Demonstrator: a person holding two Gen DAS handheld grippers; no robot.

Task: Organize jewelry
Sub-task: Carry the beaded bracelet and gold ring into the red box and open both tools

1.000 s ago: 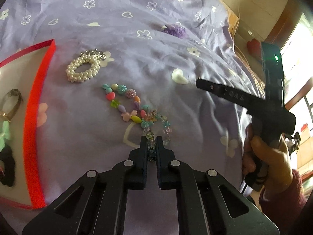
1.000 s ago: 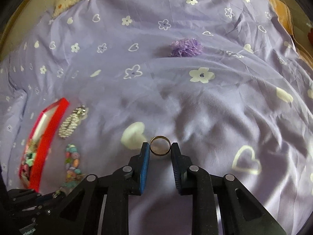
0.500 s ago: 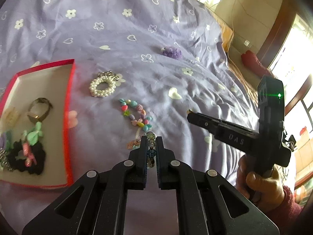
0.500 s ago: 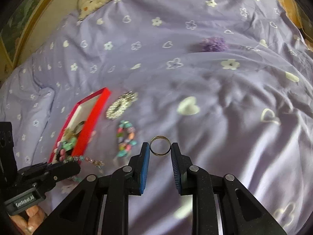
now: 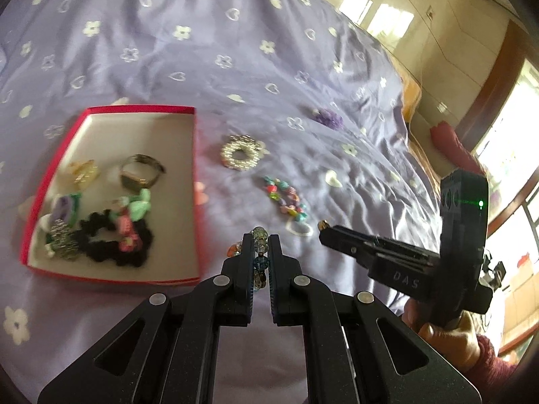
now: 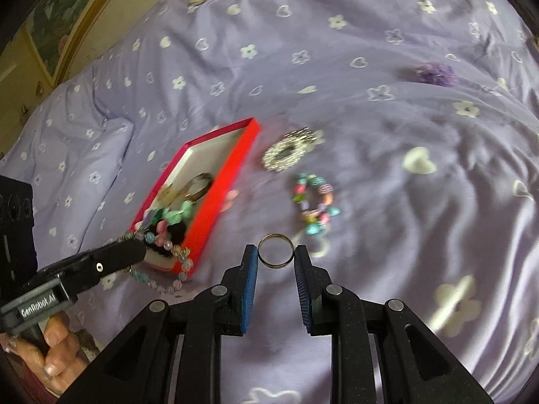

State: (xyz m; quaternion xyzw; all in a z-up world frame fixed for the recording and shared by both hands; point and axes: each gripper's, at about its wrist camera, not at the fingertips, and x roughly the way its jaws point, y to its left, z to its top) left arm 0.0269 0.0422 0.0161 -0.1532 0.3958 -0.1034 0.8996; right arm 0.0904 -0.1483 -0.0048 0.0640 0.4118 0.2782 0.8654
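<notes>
Left claw (image 5: pixel 260 247) pinched nearly closed; right claw (image 6: pixel 275 251) clamped, wider gap.

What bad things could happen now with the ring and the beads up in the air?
The ring is pinched only at its two edges by the right gripper, so it could pop out onto the bedspread. The glass bead bracelet dangles from the left gripper and might snag the red box rim.

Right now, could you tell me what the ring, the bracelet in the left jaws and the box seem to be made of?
Ring: thin brassy metal, polished, glinting edge. Bracelet: translucent glass or plastic beads, glossy. Box: probably cardboard, red outside, matte cream inside.
</notes>
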